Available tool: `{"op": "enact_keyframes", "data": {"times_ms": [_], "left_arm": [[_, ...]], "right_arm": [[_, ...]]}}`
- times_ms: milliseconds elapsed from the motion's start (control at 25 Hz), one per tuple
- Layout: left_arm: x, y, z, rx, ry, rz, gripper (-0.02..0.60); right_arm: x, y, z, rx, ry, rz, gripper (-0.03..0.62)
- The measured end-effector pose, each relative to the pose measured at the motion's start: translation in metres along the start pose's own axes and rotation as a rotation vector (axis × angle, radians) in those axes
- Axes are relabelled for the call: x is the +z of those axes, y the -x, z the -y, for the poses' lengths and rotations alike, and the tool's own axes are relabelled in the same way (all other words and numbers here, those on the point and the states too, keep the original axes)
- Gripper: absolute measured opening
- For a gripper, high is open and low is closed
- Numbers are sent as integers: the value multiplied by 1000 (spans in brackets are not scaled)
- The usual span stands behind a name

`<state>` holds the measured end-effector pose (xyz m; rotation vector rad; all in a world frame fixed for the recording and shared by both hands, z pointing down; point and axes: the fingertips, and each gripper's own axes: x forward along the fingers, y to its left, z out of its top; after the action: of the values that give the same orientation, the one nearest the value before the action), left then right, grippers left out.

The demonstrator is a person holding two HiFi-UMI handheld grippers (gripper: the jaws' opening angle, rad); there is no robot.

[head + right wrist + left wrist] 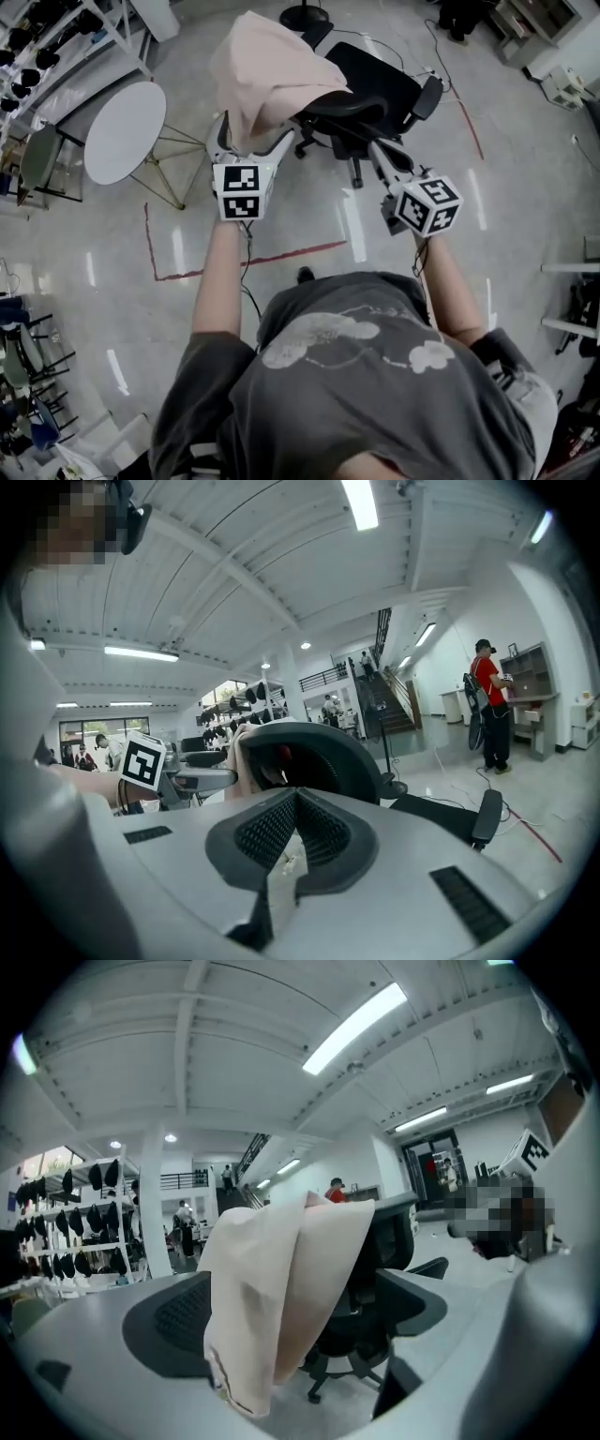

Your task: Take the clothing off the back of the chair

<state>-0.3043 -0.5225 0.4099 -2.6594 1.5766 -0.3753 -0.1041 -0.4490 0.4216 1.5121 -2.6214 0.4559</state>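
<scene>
Clothing (272, 1288) inside wide-open left tool (300, 1330) (ungripped)

My left forearm (214, 281) and right forearm (452, 291) reach forward, side by side. My left grey two-jaw gripper (253, 148) points ahead, jaws spread wide. My right grey two-jaw gripper (377, 159) has its jaws pressed together.

One chair (375, 89), one garment (267, 80), one round table (124, 131), two grippers: the left gripper (253, 141) and the right gripper (375, 155).
</scene>
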Motion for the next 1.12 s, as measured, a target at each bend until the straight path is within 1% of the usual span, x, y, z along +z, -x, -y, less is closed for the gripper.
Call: {"op": "enact_keyframes", "data": {"times_ms": [120,240,520,600,760,800,920,1000,1040,1080,1120], "left_arm": [[-10,-19,-8,15,-43,-57,535],[-12,-30,-14,23,-53,-73,537],[-5,-39,-12,-51,-129,-96,537],[-3,-38,-12,-63,-125,-102,537],[2,-31,-15,-98,-69,-76,523],[4,-30,-16,-110,-65,-73,501],[8,-30,-10,-155,-79,-86,350],[12,-28,-8,-141,-71,-78,265],[15,-27,-10,-119,-55,-66,191],[18,-25,-13,-103,-36,-56,45],[20,-24,-14,-99,-16,-52,27]], "right_arm": [[5,4,7,-42,-8,9,-8],[10,8,13,-70,-8,13,-8],[11,9,21,-100,-17,17,-8],[12,10,21,-101,-16,17,-8],[10,13,20,-103,-14,15,-8],[9,14,20,-104,-12,14,-8],[9,17,23,-106,-11,14,-8],[10,19,26,-107,-13,15,-8],[10,20,27,-107,-12,15,-8],[9,20,27,-107,-10,13,-8],[9,20,27,-107,-8,11,-8]]}}
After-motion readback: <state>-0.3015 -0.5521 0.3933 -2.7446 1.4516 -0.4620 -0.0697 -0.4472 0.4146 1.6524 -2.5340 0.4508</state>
